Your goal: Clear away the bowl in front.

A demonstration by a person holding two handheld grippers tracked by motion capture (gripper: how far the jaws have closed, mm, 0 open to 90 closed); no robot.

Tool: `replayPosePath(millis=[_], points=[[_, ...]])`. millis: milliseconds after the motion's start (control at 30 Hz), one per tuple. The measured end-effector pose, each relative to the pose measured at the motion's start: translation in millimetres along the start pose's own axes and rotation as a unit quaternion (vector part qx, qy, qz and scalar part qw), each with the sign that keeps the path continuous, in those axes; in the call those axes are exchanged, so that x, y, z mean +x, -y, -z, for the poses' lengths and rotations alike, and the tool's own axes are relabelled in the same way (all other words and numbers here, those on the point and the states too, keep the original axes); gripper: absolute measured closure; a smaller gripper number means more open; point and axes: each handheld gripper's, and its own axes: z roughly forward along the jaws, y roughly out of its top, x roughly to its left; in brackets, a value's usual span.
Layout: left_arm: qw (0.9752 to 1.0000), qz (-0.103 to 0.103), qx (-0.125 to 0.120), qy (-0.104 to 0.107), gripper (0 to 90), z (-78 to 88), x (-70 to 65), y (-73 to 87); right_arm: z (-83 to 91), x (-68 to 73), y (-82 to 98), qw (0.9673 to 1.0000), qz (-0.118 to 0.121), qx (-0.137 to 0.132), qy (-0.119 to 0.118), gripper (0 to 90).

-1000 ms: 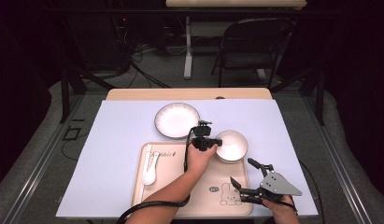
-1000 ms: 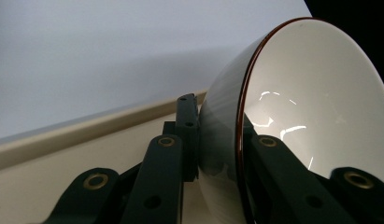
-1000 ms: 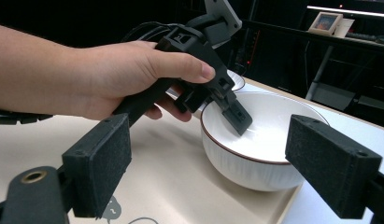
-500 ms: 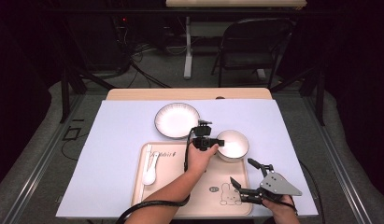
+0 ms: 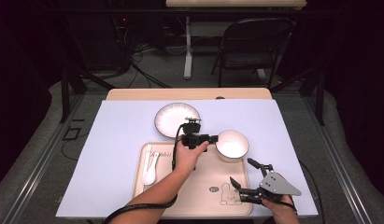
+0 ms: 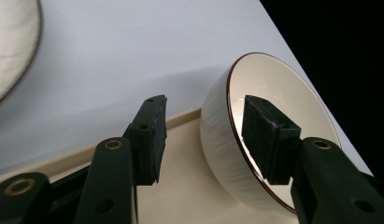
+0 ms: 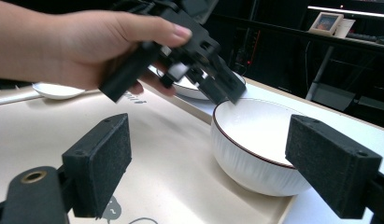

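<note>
So right now I've got my left gripper [image 5: 213, 138] just left of centre in the high view, parked at the rim of the white bowl [image 5: 232, 145]. The bowl sits on the top right corner of the beige tray [image 5: 189, 196], partly hanging over the tray's edge onto the pale table cover [image 5: 110, 154].

In the left gripper view the jaws have just been opening. They're about half open, one pad outside the bowl's wall and the other over its inside, with the rim between them but neither pad pressing on it. So nothing's actually held. Feels like the letting-go step of setting the bowl down on the tray.

My right gripper [image 5: 248, 179] is at the lower right of the high view, jaws wide open and empty, just pointed at the bowl.

Also around: a plate [image 5: 177, 119] above the tray, and a white spoon [image 5: 151, 168] at the tray's left side.

Next move, I'd guess: lift the left jaws clear of the rim without clipping it. Can't quite tell whether the bowl sits flat, so I'd go slow.
</note>
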Motion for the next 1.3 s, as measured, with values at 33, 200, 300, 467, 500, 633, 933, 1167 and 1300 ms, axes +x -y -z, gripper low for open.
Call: replayPosePath(millis=[33, 200, 300, 467, 500, 633, 933, 1167, 1300], points=[[1.0, -0.001, -0.003, -0.001, 48.4, 3.6, 2.1, -0.6, -0.1, -0.1, 0.0, 1.0, 0.0, 0.0, 0.0, 14.0], [0.9997, 0.0, -0.02, -0.016, 46.1, 19.4, 13.1, -3.7, 0.1, 0.0, 0.0, 1.0, 0.002, -0.001, 0.001, 13.9], [0.9993, -0.003, -0.027, -0.027, 45.0, 29.5, 20.0, -5.7, 0.1, 0.0, 0.0, 1.0, 0.002, -0.001, 0.001, 14.0], [0.998, -0.004, -0.042, -0.047, 43.5, 47.7, 32.4, -11.2, -0.2, -0.1, 0.2, 1.0, 0.001, 0.001, 0.001, 14.0], [0.9977, -0.004, -0.046, -0.051, 43.2, 51.3, 34.9, -12.6, -0.3, -0.2, 0.2, 1.0, 0.002, 0.001, 0.001, 14.0], [0.9959, -0.003, -0.06, -0.067, 41.6, 65.1, 45.2, -17.9, -0.3, 0.1, 0.2, 1.0, 0.002, 0.001, 0.001, 14.0], [0.9923, 0.004, -0.078, -0.096, 41.8, 87.4, 64.4, -27.0, -0.4, 0.3, 0.3, 1.0, 0.001, 0.002, 0.001, 14.0], [0.99, 0.022, -0.086, -0.11, 41.9, 98.0, 78.7, -30.1, -0.3, 1.0, 0.2, 1.0, 0.003, -0.001, -0.001, 14.0], [0.9889, 0.024, -0.088, -0.117, 42.0, 102.3, 84.7, -31.0, -0.3, 1.0, 0.3, 1.0, 0.003, 0.0, 0.0, 14.0]])
